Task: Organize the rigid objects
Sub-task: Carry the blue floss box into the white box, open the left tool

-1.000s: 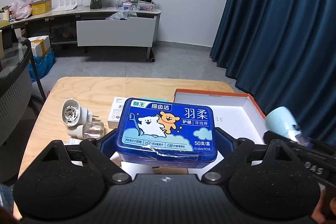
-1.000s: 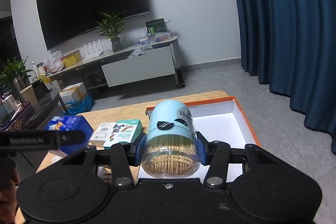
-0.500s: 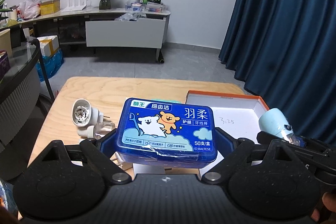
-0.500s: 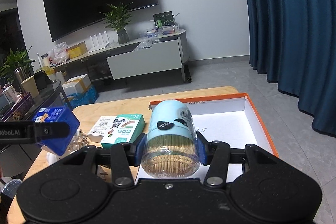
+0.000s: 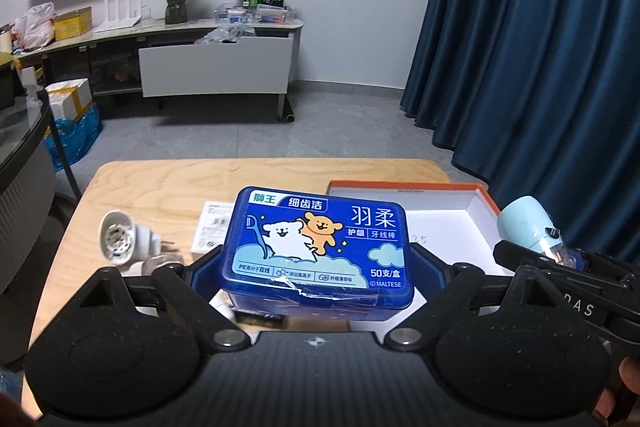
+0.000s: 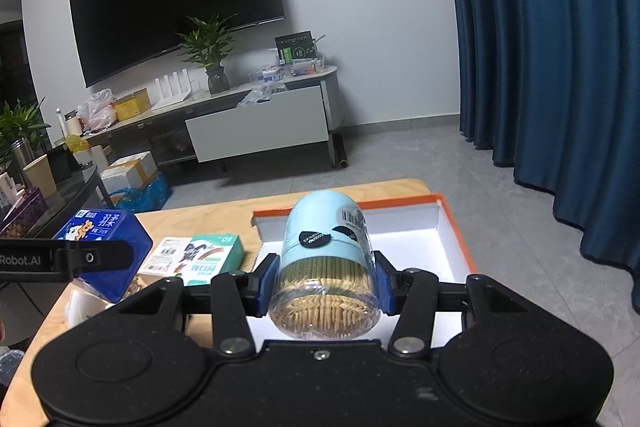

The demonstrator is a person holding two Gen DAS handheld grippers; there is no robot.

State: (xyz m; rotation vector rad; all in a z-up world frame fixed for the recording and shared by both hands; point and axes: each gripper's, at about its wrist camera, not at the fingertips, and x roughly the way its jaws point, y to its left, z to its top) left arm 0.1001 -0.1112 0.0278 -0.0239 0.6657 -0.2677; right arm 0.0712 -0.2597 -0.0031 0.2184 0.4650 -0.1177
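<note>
My left gripper [image 5: 318, 269] is shut on a blue dental-floss box [image 5: 320, 247] with a bear and dog drawing, held above the wooden table [image 5: 160, 183]. My right gripper [image 6: 325, 281] is shut on a light-blue toothpick jar [image 6: 326, 259], lying on its side with its clear end towards the camera, above the near part of the white box with orange rim [image 6: 452, 223]. In the left wrist view the jar [image 5: 526, 223] and the white box [image 5: 440, 223] sit at the right. The floss box [image 6: 102, 247] shows at the left in the right wrist view.
A white plug-in device [image 5: 120, 241] and a white carton [image 5: 210, 231] lie on the table's left half. A green-and-white carton [image 6: 200, 255] lies left of the orange-rimmed box. Beyond the table are grey floor, a TV cabinet [image 5: 216, 67] and blue curtains [image 5: 540, 47].
The right gripper with the jar has drifted forward over the white box. The left gripper's view shifted slightly; it still holds the floss box in the same way.
</note>
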